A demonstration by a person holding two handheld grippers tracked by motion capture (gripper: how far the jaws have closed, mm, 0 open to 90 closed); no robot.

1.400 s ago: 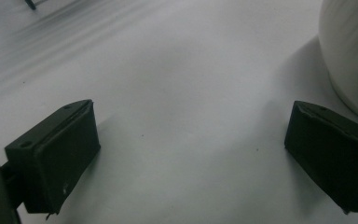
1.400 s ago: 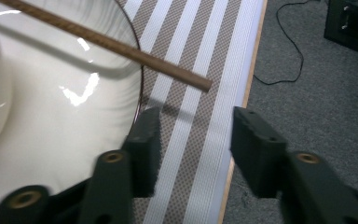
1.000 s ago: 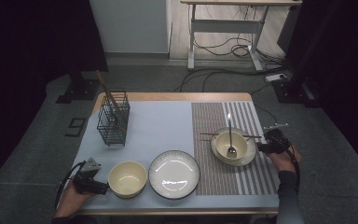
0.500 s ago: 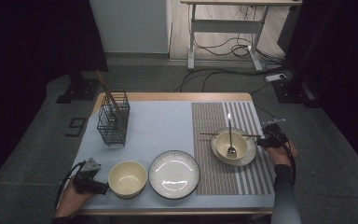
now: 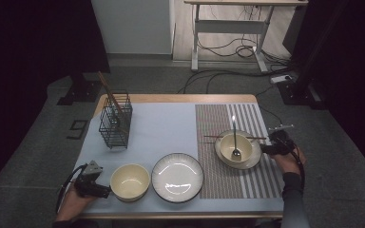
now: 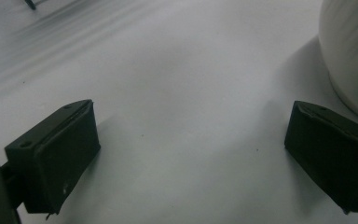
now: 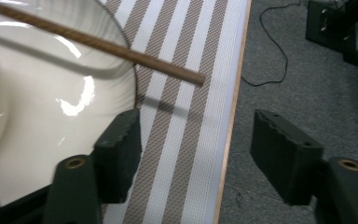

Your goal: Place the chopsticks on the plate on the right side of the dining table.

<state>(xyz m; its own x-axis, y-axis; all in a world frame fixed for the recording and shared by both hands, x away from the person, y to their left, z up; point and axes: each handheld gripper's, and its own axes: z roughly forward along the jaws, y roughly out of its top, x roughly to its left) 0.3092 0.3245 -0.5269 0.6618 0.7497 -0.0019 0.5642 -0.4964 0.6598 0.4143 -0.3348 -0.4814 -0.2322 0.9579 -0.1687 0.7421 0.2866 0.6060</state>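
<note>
Chopsticks are what this step looks to be about, over at the right of the high view. Nearest the camera, though, at lower left, the left gripper [image 5: 105,191] rests low on the tabletop [image 5: 166,128] just beside the cream bowl [image 5: 130,181]; its own view shows the fingers [image 6: 56,154] spread wide with bare mat between them, holding nothing. The white plate [image 5: 177,177] sits next to that bowl, untouched.

Farther right, the right gripper [image 5: 265,149] hovers at the rim of the white bowl [image 5: 236,149], where a spoon [image 5: 235,140] stands. Its fingers [image 7: 117,154] have just been opening, and nothing lies between them: one is by the bowl's rim, the other out past the tabletop edge. The chopstick [image 7: 98,44] lies across the bowl, its tip poking out above the gap, untouched. My guess: the next move calls for easing forward and up until that tip sits between the pads, then closing.

At upper left, the wire basket [image 5: 115,122] holds more sticks.
</note>
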